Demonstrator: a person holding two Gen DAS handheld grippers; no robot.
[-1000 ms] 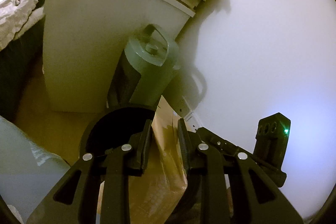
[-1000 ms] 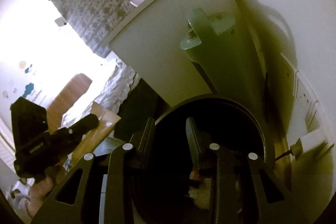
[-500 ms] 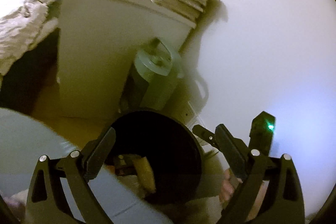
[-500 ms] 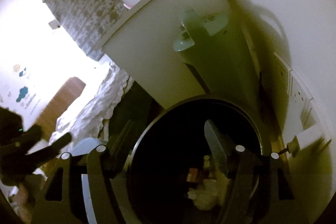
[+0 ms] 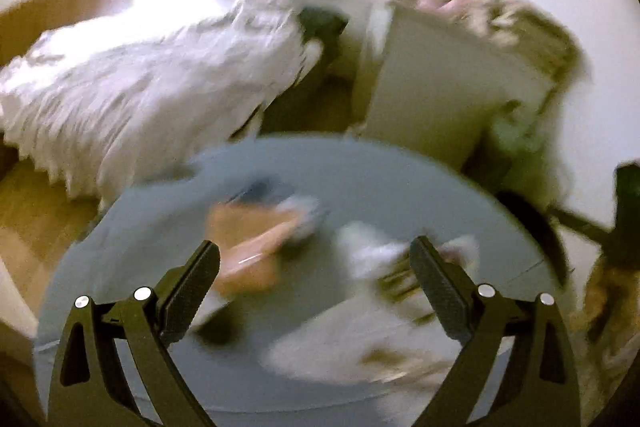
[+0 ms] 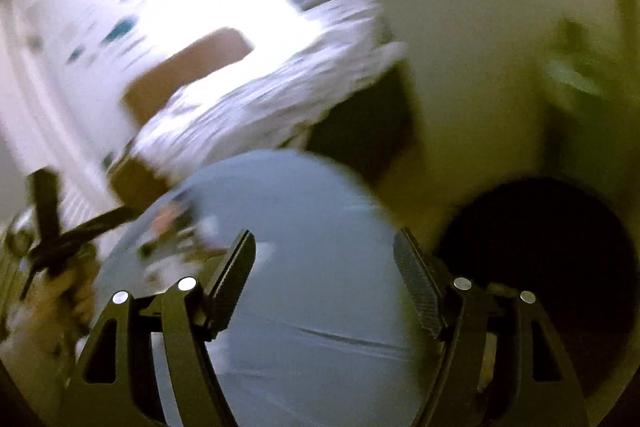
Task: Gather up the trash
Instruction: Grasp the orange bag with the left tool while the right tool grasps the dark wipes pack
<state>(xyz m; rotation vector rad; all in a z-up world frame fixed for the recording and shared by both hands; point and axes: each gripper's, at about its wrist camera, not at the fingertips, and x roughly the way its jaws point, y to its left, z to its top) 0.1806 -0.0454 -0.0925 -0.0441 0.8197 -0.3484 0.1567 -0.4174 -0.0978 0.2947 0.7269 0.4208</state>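
Both views are blurred by motion. A round grey-blue table (image 5: 360, 179) carries loose trash: a crumpled brown paper (image 5: 248, 247), white scraps (image 5: 372, 251) and a white sheet (image 5: 360, 339). My left gripper (image 5: 314, 259) hangs over this trash, jaws wide open and empty. The black bin (image 6: 540, 259) stands at the table's right edge; only its rim (image 5: 548, 227) shows in the left wrist view. My right gripper (image 6: 324, 247) hovers above bare table (image 6: 320, 307) beside the bin, its jaws opening with nothing between them. The trash (image 6: 180, 231) and the left gripper (image 6: 52, 227) lie to its left.
A bed with white rumpled bedding (image 5: 140, 87) lies beyond the table. A white cabinet (image 5: 448, 95) with a stack of things on top stands against the wall, behind the bin. Wooden floor (image 5: 36, 219) shows at the left.
Both grippers opened over the black bin, the left one letting go of a brown paper bag. Both then swung left, from the bin to the round table.
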